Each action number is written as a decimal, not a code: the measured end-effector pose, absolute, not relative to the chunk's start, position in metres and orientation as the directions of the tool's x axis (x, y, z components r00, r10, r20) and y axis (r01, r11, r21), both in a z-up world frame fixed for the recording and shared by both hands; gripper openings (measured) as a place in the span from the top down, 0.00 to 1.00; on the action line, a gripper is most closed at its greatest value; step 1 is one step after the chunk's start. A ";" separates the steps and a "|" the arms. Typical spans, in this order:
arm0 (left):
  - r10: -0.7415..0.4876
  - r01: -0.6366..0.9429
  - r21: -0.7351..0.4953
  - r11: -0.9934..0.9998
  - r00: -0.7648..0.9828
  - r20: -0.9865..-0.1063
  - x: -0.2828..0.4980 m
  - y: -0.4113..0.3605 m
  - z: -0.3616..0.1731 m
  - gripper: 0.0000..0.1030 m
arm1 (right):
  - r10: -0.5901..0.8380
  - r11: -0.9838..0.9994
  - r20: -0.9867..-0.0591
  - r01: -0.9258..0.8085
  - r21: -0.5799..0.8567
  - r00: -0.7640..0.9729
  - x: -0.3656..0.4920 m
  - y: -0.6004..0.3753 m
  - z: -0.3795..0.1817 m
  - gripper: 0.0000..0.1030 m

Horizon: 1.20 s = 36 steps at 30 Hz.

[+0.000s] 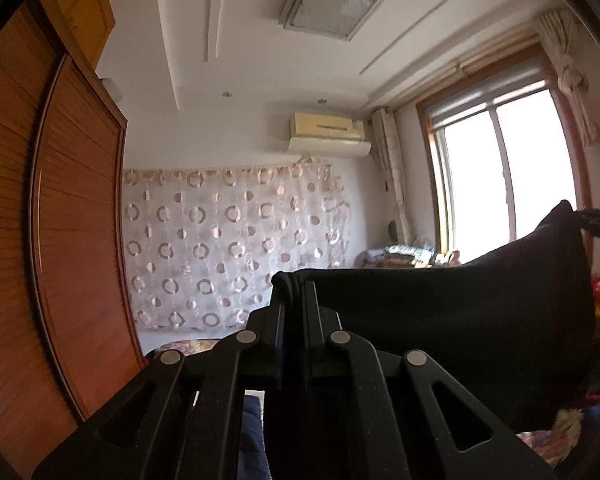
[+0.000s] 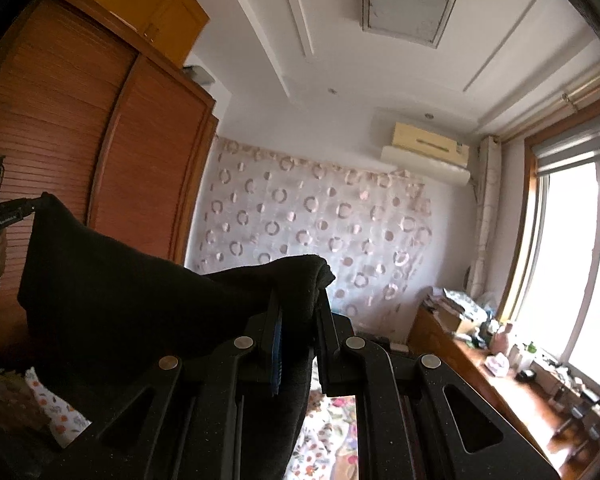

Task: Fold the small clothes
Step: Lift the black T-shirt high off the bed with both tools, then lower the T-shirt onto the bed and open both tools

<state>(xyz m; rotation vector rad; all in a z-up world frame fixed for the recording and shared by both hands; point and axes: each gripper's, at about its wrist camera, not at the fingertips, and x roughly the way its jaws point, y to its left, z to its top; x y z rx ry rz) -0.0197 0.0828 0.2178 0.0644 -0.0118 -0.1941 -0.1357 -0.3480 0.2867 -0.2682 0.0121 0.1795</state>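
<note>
A small black garment hangs stretched in the air between my two grippers, held up toward the ceiling. My left gripper is shut on one top corner of it. My right gripper is shut on the other top corner of the black garment. In the left wrist view the right gripper shows at the far right edge, pinching the cloth's corner. In the right wrist view the left gripper shows at the far left edge with a hand on it. The lower part of the garment is hidden behind the grippers.
A wooden wardrobe stands to the left. A circle-patterned curtain covers the far wall. A window and a cluttered wooden desk are to the right. A floral bedsheet lies below.
</note>
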 end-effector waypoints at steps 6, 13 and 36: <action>-0.180 0.187 0.066 0.980 0.979 -0.099 0.055 0.062 0.170 0.93 | 0.128 0.951 -0.161 -0.167 -0.259 0.979 -0.073 -0.341 0.260 0.87; -0.170 0.204 0.081 0.976 0.935 -0.310 0.185 0.030 0.063 0.93 | 0.100 0.973 -0.346 -0.164 -0.162 0.933 0.052 -0.343 0.164 0.87; -0.111 0.202 0.075 0.976 0.768 -0.631 0.336 -0.014 -0.028 0.89 | 0.113 0.991 -0.671 -0.136 0.018 0.733 0.253 -0.369 0.093 0.87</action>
